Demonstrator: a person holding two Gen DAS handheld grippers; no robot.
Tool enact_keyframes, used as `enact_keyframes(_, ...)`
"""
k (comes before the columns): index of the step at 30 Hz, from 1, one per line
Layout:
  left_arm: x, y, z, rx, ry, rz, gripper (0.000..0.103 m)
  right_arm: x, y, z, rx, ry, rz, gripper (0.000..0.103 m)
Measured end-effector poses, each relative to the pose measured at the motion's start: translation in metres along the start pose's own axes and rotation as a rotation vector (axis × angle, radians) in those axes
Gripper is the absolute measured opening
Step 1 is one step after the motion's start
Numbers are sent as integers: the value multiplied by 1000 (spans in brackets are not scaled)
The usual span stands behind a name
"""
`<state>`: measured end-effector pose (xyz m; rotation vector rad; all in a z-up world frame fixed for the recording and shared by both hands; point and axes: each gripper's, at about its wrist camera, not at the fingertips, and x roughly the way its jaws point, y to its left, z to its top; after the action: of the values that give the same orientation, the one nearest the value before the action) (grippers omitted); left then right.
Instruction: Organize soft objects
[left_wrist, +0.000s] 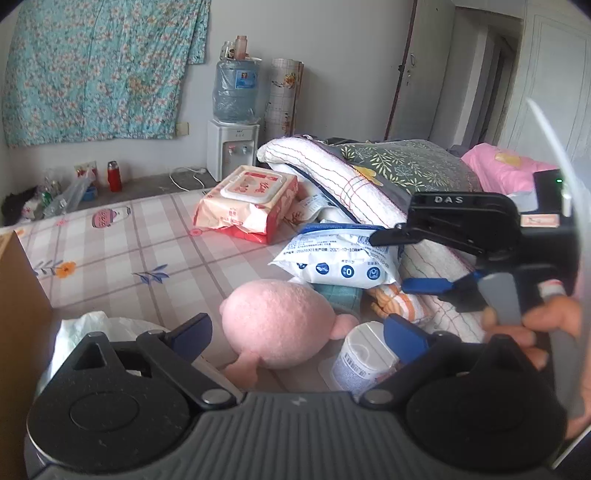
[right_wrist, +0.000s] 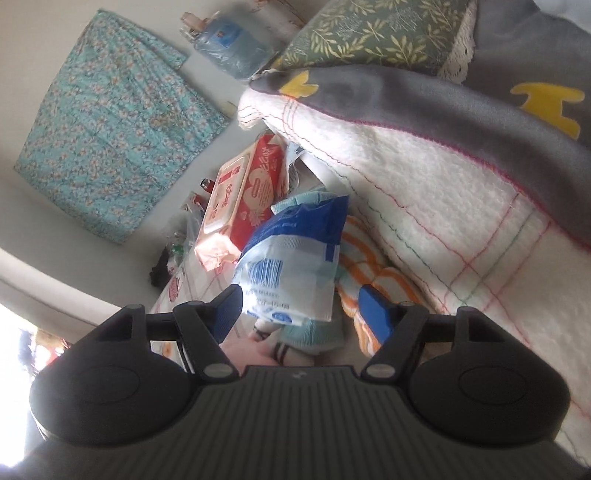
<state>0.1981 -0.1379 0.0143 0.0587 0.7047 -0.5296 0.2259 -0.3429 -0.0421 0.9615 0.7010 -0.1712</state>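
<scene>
My left tongs (left_wrist: 297, 338) and right tongs (right_wrist: 301, 312) are black with blue pads. The plush toy (left_wrist: 277, 323) near me is pale pink. The bed sheet (left_wrist: 122, 254) is pink-and-grey plaid with small flowers. The wipes pack (left_wrist: 249, 206) farther off is peach and red with a white lid. The soft packet (right_wrist: 291, 266) is white with blue print. The quilt (right_wrist: 424, 206) on the right is white with thin coloured grid lines, under a grey blanket (right_wrist: 461, 110) with yellow shapes. The far wall cloth (left_wrist: 96, 66) is teal floral.

Checked bed sheet (left_wrist: 122, 243), pink plush (left_wrist: 275, 323), wipes packs (left_wrist: 249, 203), folded blankets (left_wrist: 332, 173)
</scene>
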Motion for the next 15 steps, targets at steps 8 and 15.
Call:
enact_keyframes(8,-10,12,-3,-27,17,-17,86,23,11,17,-19,1,-19,52)
enact_keyframes(15,-28,42,-3,-164,34,1,53,19,35,16,-181,7,6,25)
